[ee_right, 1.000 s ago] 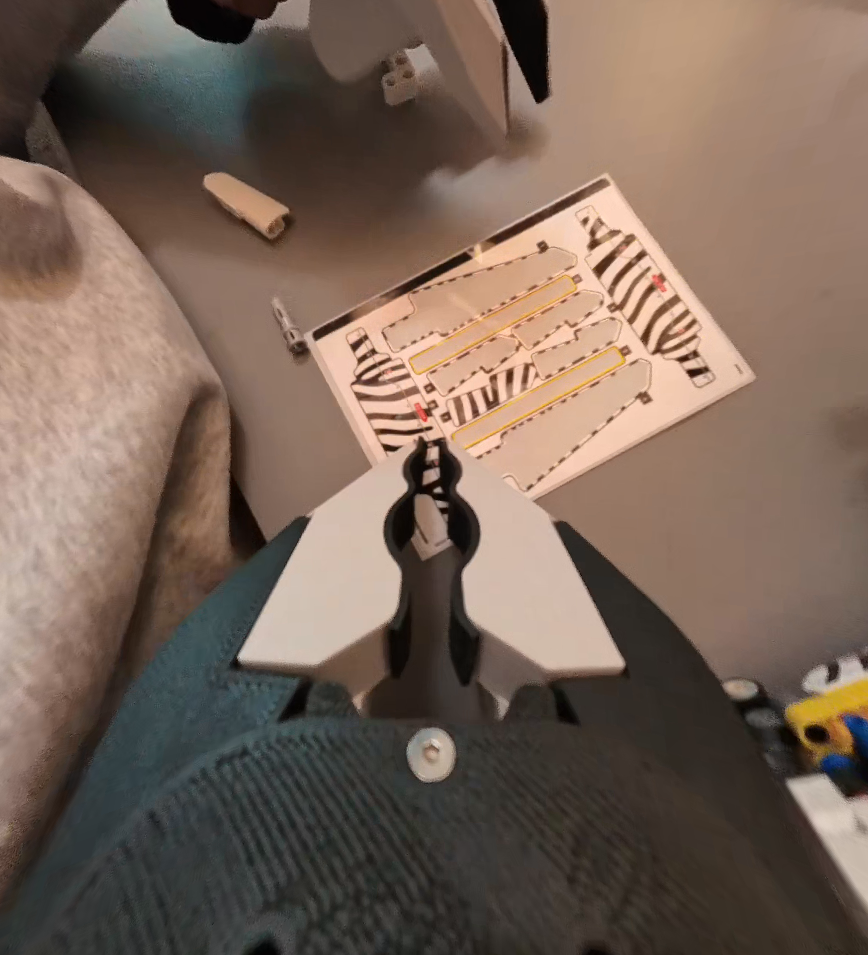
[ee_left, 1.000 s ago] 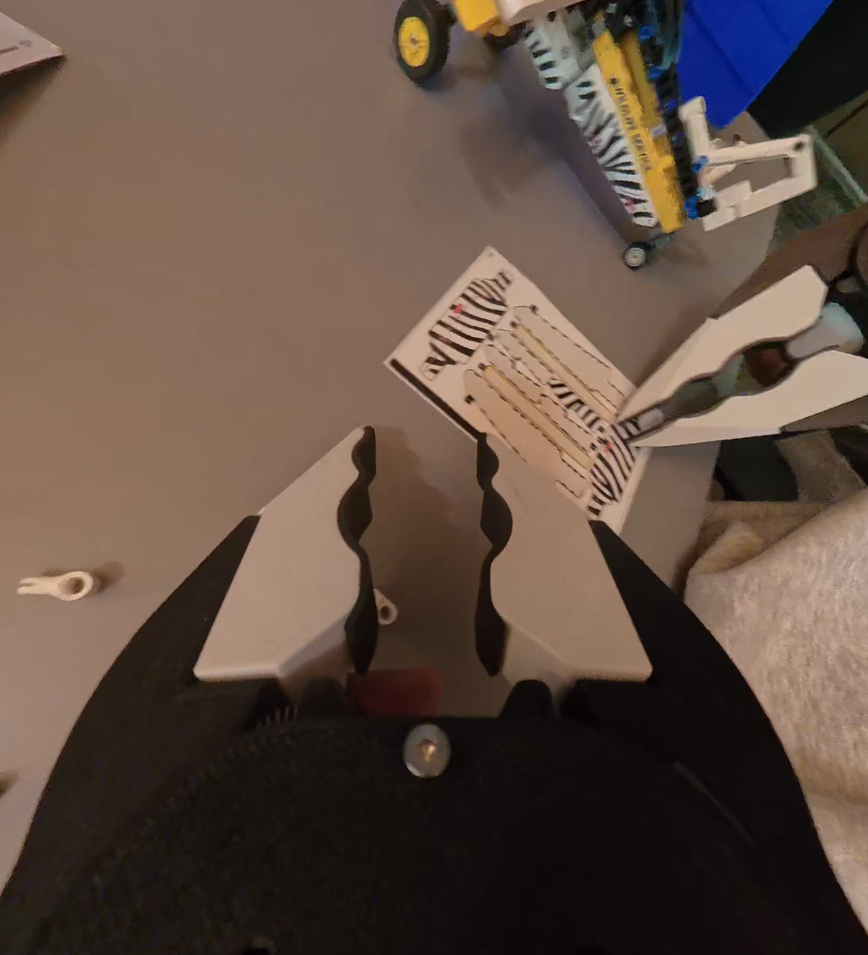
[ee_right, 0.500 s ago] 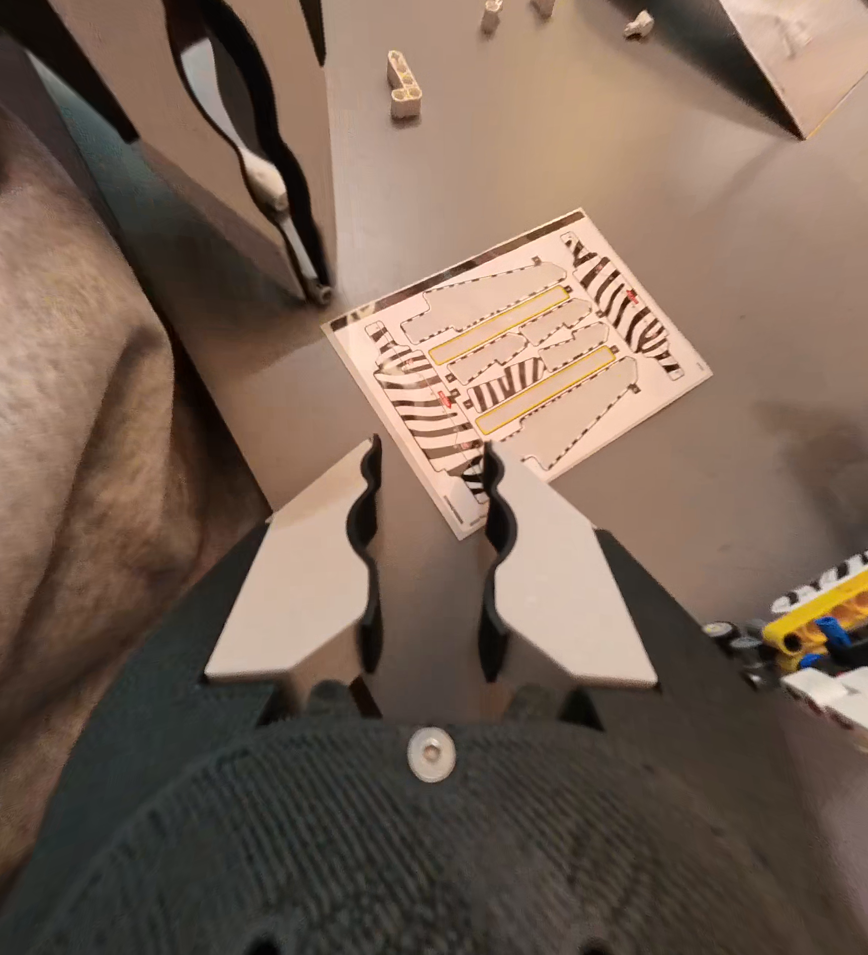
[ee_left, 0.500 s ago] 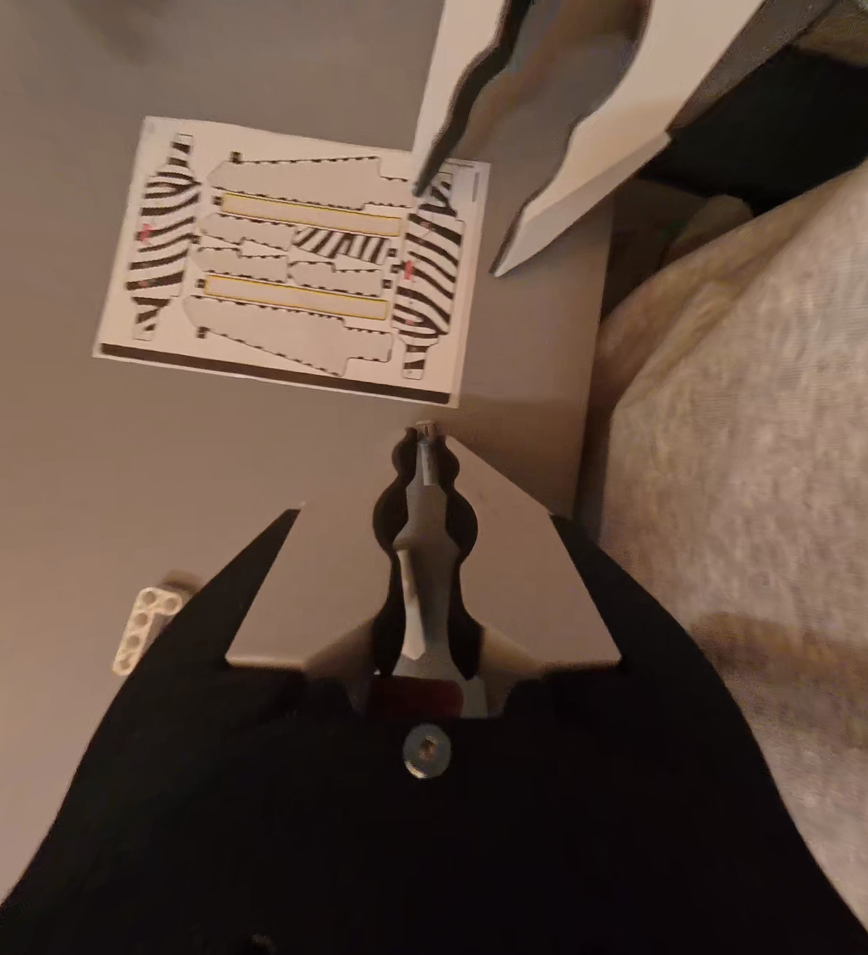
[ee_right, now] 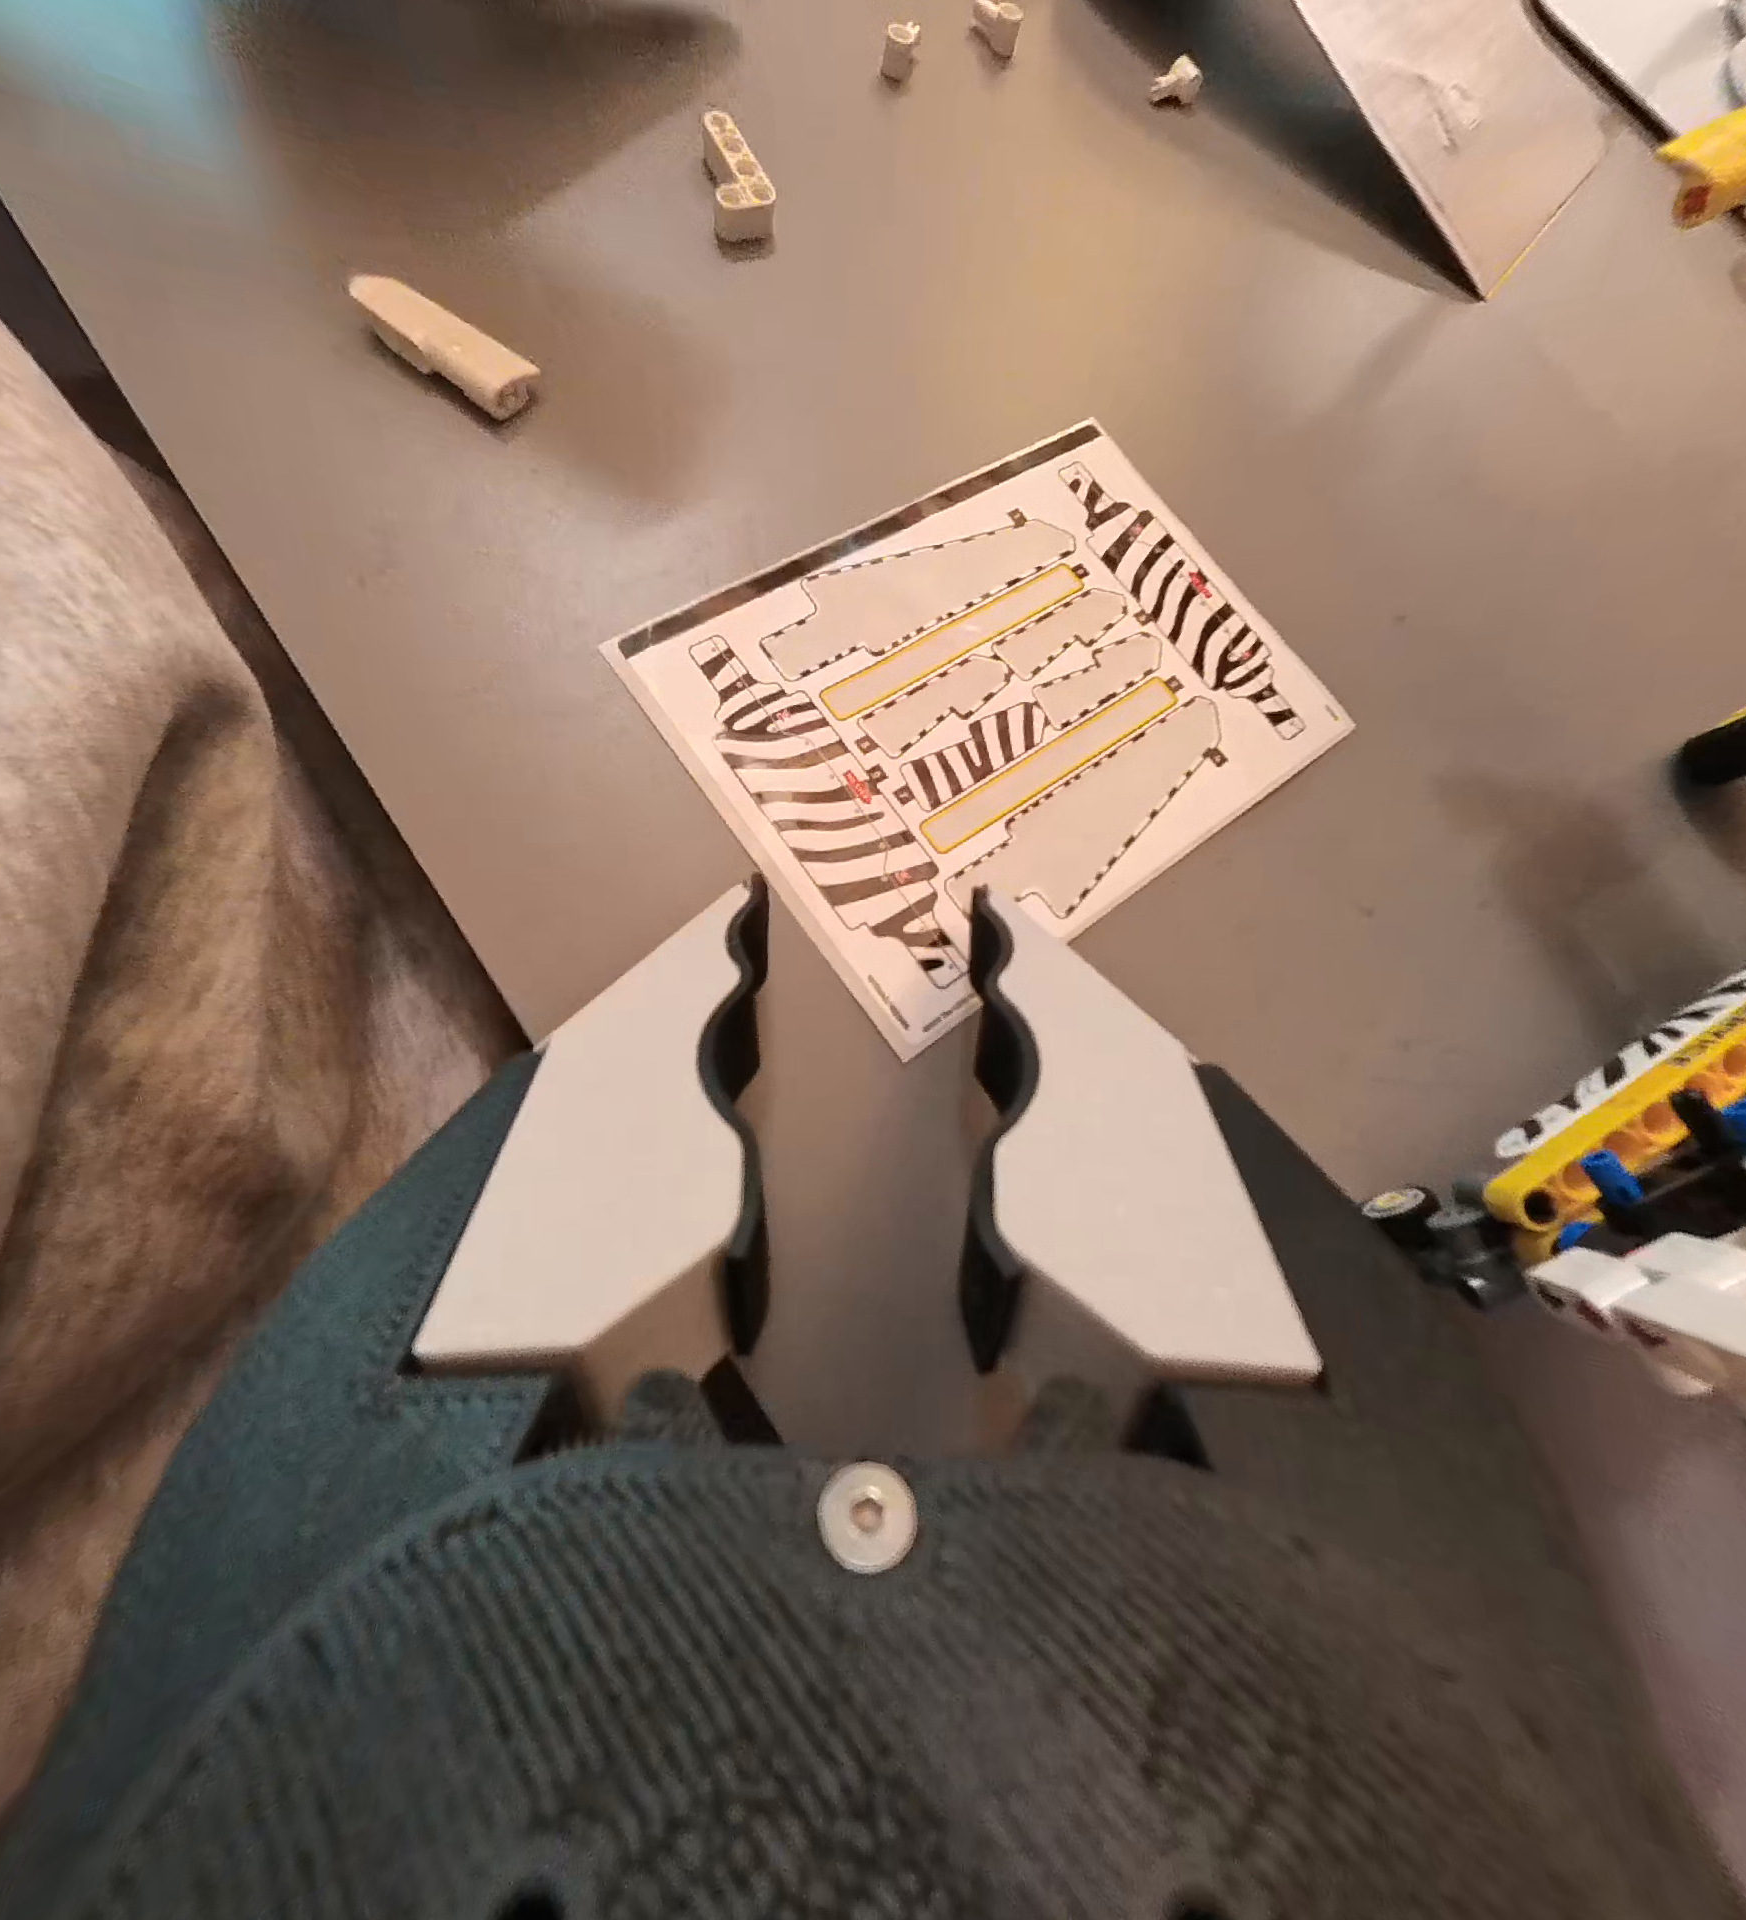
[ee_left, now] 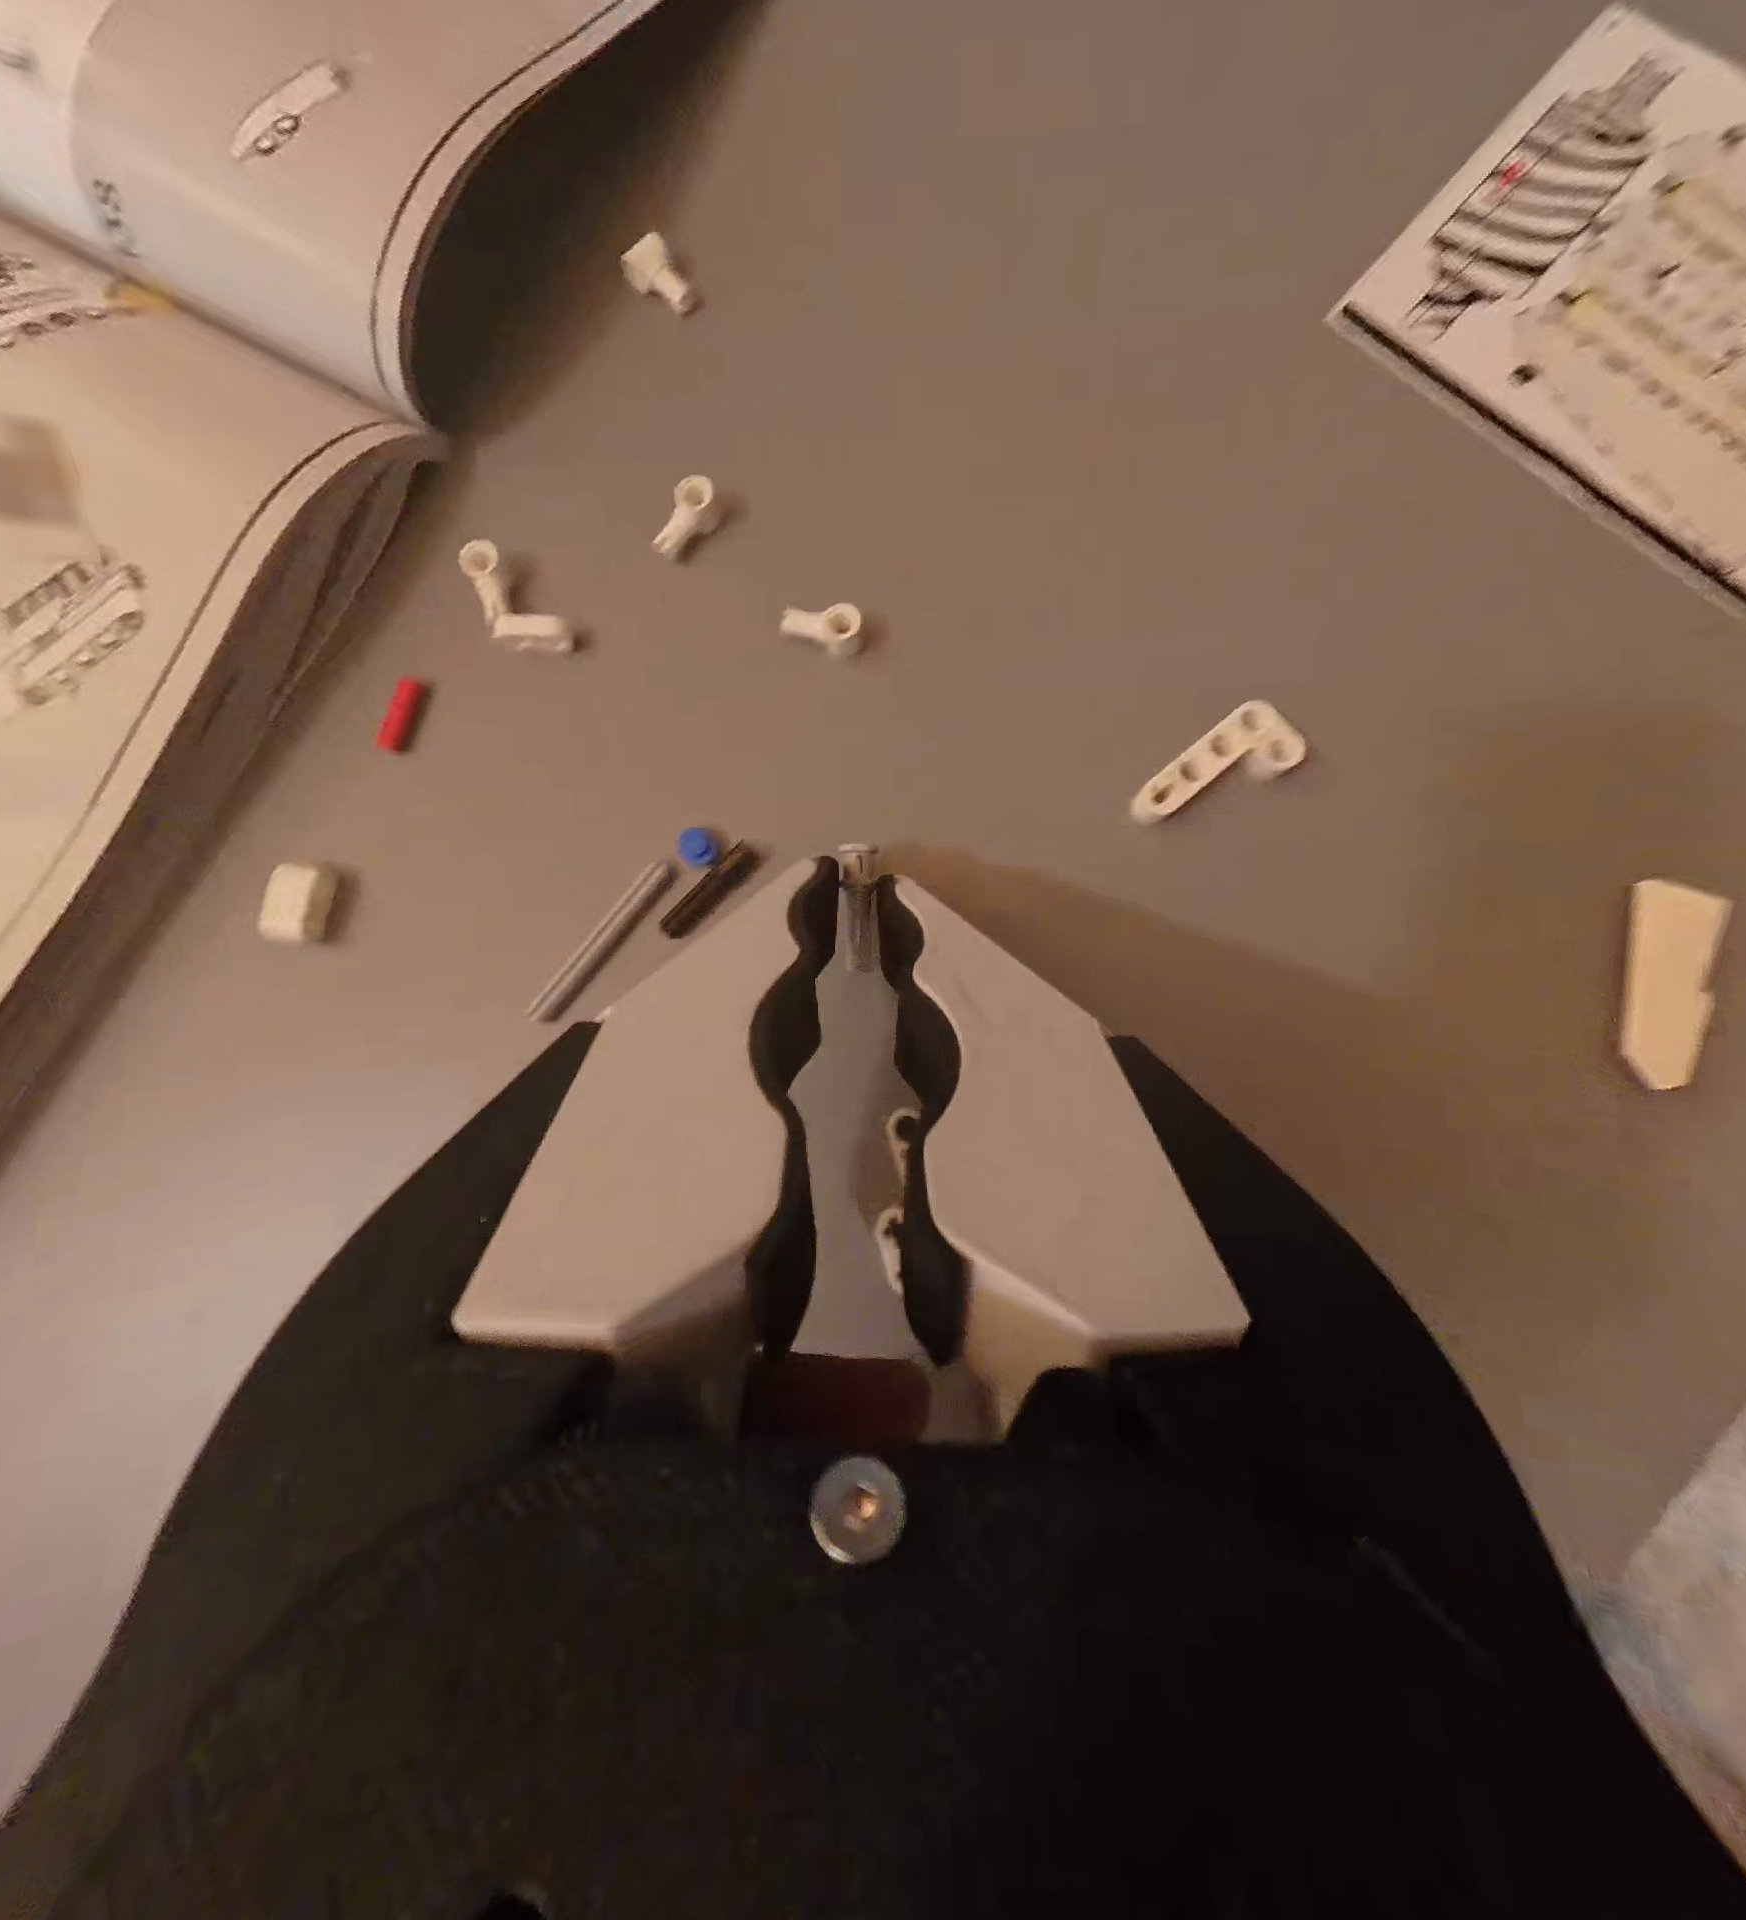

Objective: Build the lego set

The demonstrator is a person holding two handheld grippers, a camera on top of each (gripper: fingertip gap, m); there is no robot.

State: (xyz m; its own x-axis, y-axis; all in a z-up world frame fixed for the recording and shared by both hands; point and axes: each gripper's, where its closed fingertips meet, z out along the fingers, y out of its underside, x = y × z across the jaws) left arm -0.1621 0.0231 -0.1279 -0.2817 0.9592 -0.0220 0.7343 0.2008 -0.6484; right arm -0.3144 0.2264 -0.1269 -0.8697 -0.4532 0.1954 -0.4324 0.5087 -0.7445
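In the left wrist view, the left hand-held gripper (ee_left: 858,868) is clenching a small grey pin (ee_left: 856,902) at its very tips, the pin's pale end poking out just past them, over the grey tabletop (ee_left: 1056,436). Just to the left of the tips, a blue stud (ee_left: 697,846), a short black rod (ee_left: 708,889) and a longer grey rod (ee_left: 601,939) are lying close together. A cream block (ee_left: 300,902) is sitting farther left, and a red cylinder (ee_left: 401,714) above it. Several small white connectors (ee_left: 822,629) are lying scattered through the middle of the frame. A white angled beam with holes (ee_left: 1218,761) is resting at right of centre, and a cream curved panel (ee_left: 1669,995) lower at the right edge. An open instruction booklet (ee_left: 121,436) is filling the upper left, and the sticker sheet (ee_left: 1617,301), blurred here, is lying in the upper right corner.

In the right wrist view, the right hand-held gripper (ee_right: 867,902) is released, its fingers spread wide with nothing between them, hovering over the near corner of the zebra-striped sticker sheet (ee_right: 983,717) in the centre of the frame. The partly built yellow, white and zebra-striped model (ee_right: 1679,1132) is sitting at the right edge. The curved panel (ee_right: 443,343) and the angled beam (ee_right: 739,171) are lying in the upper part of the frame. A grey fuzzy fabric (ee_right: 69,831) is filling the left side.
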